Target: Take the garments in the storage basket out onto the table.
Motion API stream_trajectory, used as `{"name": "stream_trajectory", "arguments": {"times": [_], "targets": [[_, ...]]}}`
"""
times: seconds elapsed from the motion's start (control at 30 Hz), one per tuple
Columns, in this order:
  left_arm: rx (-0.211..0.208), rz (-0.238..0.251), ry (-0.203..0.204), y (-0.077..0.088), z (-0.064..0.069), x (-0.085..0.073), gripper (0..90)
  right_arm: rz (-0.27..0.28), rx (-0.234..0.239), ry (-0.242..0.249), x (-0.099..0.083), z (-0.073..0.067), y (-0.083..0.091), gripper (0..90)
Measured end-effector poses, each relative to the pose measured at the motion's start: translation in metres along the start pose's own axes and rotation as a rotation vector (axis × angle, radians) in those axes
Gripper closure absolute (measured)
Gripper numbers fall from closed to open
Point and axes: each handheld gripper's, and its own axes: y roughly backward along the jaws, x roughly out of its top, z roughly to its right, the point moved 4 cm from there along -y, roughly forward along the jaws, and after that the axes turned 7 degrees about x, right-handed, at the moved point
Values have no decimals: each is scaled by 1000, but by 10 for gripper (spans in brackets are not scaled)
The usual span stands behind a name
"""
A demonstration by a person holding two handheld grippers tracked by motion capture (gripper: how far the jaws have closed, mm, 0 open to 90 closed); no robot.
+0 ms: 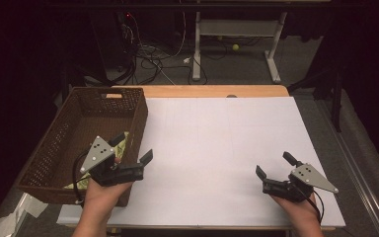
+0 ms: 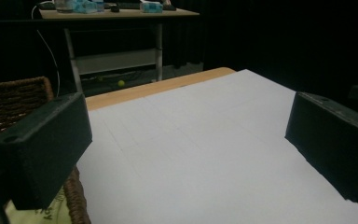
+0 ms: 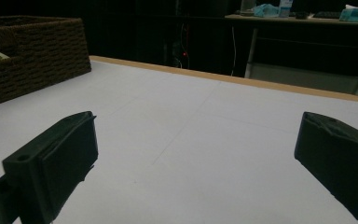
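Left hand-held gripper [image 1: 134,148] wide, empty, poised at basket [image 1: 59,148] rim above packet [image 1: 120,144]; right hand-held gripper [image 1: 275,165] wide, idle over bench [image 1: 217,138].

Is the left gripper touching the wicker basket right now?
Cannot tell. In the high view the left gripper overlaps the basket at its right rim, jaws open, but no view shows a plain contact or gap.

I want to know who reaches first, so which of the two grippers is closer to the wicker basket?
The left gripper: it hovers at the wicker basket's near right corner, while the right gripper sits across the white sheet.
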Motion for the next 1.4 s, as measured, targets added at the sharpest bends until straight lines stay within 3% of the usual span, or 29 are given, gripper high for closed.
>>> {"name": "stream_trajectory", "arguments": {"times": [0.1, 0.27, 0.67, 0.93, 1.03, 1.4], "targets": [[2, 17, 25, 5, -7, 3, 0, -1, 1, 4, 0, 0, 0, 2], [11, 32, 23, 13, -15, 7, 0, -3, -7, 4, -1, 1, 0, 1], [47, 14, 18, 26, -43, 5, 0, -13, -5, 6, -3, 0, -3, 2], [93, -11, 36, 35, -68, -3, 0, -19, 4, 6, -5, -2, -4, 1], [142, -7, 35, 40, -80, -5, 0, -27, 3, 8, -5, -3, -4, 1], [214, -21, 97, 63, -121, -17, 0, -37, 1, -1, -8, -1, -6, 2]]}}
